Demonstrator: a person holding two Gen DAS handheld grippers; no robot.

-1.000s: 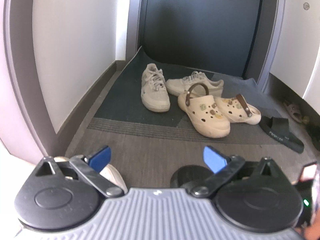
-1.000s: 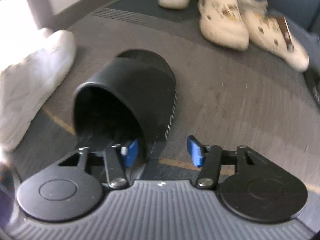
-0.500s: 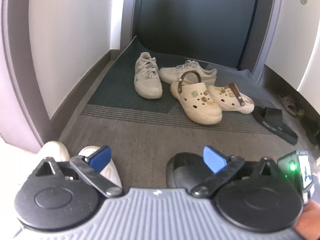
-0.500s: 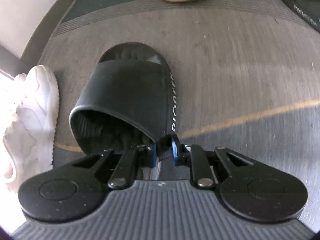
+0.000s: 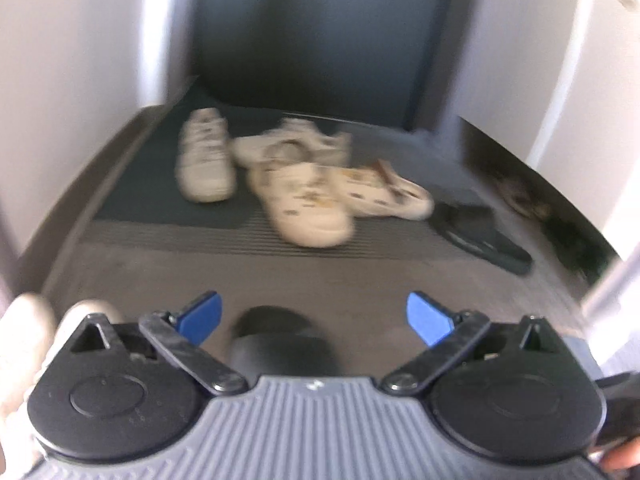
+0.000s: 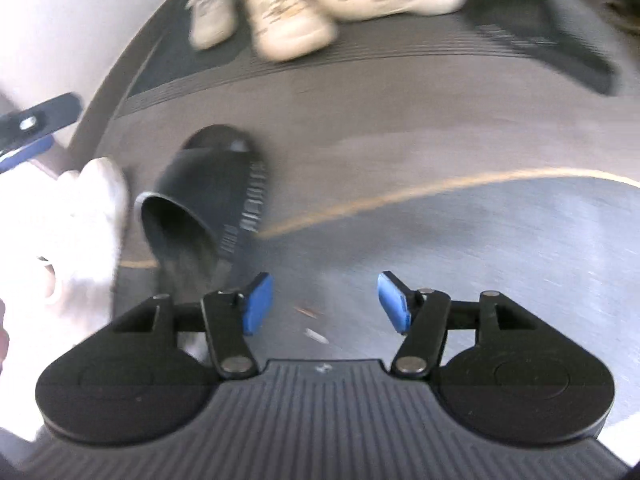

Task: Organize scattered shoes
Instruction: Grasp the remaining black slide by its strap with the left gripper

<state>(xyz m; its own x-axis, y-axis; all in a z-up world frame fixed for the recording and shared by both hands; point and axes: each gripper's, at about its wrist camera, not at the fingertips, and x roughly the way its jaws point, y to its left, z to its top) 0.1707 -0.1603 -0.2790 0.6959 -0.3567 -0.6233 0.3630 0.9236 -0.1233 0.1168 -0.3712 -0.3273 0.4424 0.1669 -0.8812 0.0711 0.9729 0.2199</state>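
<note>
A black slide sandal lies on the grey carpet, beside a white sneaker at its left. My right gripper hangs above the floor to the right of the sandal's heel end; its jaws are opening and nothing is between them. In the left wrist view my left gripper stands wide open over the same black sandal, whose toe shows between the fingers, apart from them. Farther off on the dark mat sit two beige sneakers, two cream clogs and a second black slide.
White walls close in on the left and right, and a dark door stands at the far end. A yellow line crosses the floor. More small footwear lies along the right wall. The left gripper's finger shows in the right wrist view.
My right gripper, shut on the black sandal's edge half a second ago, has let go, opened and drawn up and to the right. The left gripper has slid sideways, staying open.
</note>
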